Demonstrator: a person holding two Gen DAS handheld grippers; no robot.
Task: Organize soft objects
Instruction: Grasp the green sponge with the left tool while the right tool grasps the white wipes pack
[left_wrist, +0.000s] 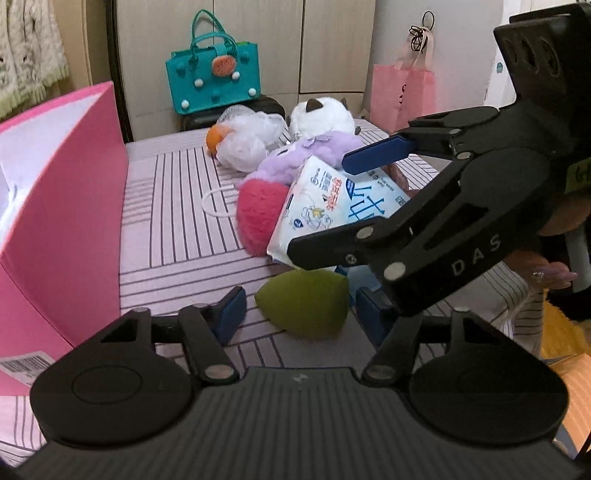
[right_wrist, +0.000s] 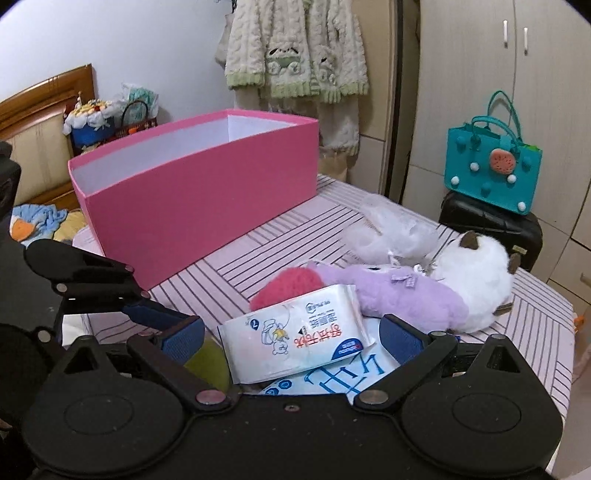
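While my left fingers (left_wrist: 295, 314) straddle the green sponge (left_wrist: 304, 304), my right fingers (right_wrist: 291, 341) stand spread around the wipes pack (right_wrist: 295, 341) on the bed (left_wrist: 177, 221).

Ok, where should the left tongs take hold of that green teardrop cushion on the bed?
Across its widest middle, coming from the near edge of the bed, angled downward. The green teardrop cushion lies flat on the striped sheet between the open left tongs, its bulging sides facing the pads. The wipes pack overhangs its far end, so stay low.
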